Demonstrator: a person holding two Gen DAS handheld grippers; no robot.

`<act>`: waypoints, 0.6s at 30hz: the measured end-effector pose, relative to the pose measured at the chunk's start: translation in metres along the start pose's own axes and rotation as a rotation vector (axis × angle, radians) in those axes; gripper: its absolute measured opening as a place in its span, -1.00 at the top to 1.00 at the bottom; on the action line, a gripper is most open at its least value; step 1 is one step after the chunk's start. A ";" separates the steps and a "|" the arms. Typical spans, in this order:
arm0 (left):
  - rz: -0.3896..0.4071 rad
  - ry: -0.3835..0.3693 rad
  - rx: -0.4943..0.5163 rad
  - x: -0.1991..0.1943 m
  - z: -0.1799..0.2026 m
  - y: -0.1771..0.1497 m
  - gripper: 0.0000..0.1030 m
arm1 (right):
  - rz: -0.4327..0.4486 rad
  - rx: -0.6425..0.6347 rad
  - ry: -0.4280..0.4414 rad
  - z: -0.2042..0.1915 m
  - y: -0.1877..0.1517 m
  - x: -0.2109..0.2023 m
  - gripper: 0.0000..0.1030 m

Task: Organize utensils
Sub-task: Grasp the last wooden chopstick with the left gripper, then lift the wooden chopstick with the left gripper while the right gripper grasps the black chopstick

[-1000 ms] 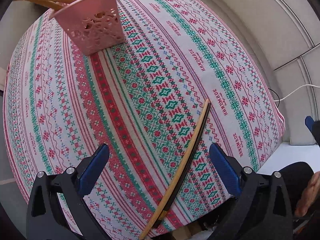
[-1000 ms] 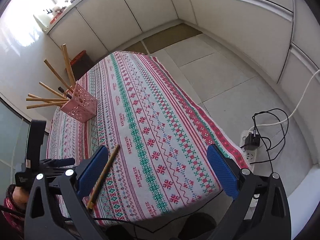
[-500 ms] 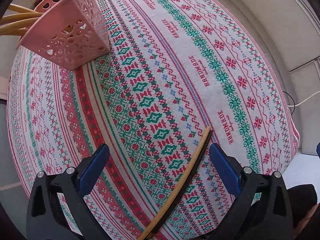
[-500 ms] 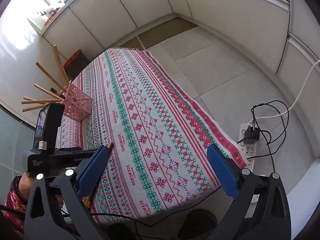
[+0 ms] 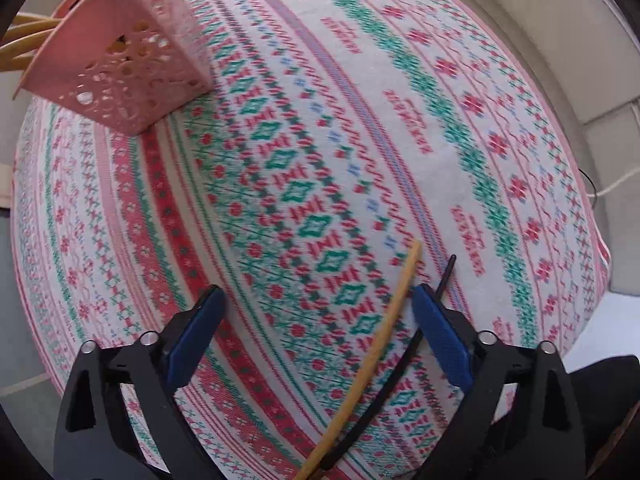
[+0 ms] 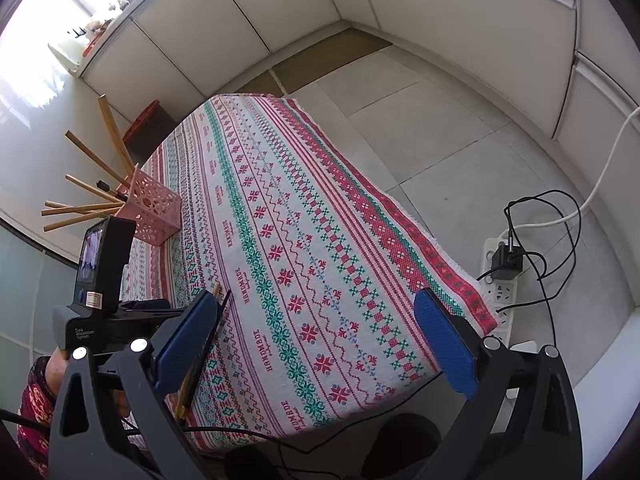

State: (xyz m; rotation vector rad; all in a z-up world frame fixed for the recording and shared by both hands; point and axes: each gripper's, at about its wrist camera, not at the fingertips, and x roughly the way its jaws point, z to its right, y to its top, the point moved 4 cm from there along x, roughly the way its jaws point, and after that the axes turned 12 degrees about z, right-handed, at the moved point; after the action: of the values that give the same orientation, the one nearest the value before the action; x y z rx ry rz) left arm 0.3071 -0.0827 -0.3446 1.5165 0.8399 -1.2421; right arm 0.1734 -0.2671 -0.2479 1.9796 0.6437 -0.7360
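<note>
I am holding both my left gripper (image 5: 316, 328) and right gripper (image 6: 316, 336) wide open, empty, above the wooden chopstick (image 5: 384, 328) on the tablecloth (image 5: 280, 160).

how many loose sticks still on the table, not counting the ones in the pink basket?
2: a tan chopstick and a thin black one beside it, both between the open left gripper fingers near the table's front edge. Others may be hidden.

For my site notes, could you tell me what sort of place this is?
Probably a home kitchen or dining corner: a table under a patterned tablecloth, a pink utensil holder with wooden utensils, and pale cabinets along the tiled floor.
</note>
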 end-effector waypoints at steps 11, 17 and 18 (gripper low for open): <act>0.051 -0.015 0.106 -0.019 0.040 0.002 0.19 | -0.019 0.000 -0.017 -0.003 -0.002 0.004 -0.87; 0.066 -0.039 0.111 -0.028 0.031 -0.011 0.90 | -0.034 -0.019 -0.026 -0.011 -0.005 0.009 -0.86; 0.076 -0.035 0.119 -0.028 0.029 -0.017 0.90 | -0.039 -0.022 -0.028 -0.013 -0.005 0.011 -0.86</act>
State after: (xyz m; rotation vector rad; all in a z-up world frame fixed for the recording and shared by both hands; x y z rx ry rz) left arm 0.2763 -0.1033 -0.3216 1.6019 0.6901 -1.2773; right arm 0.1801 -0.2517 -0.2531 1.9383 0.6724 -0.7764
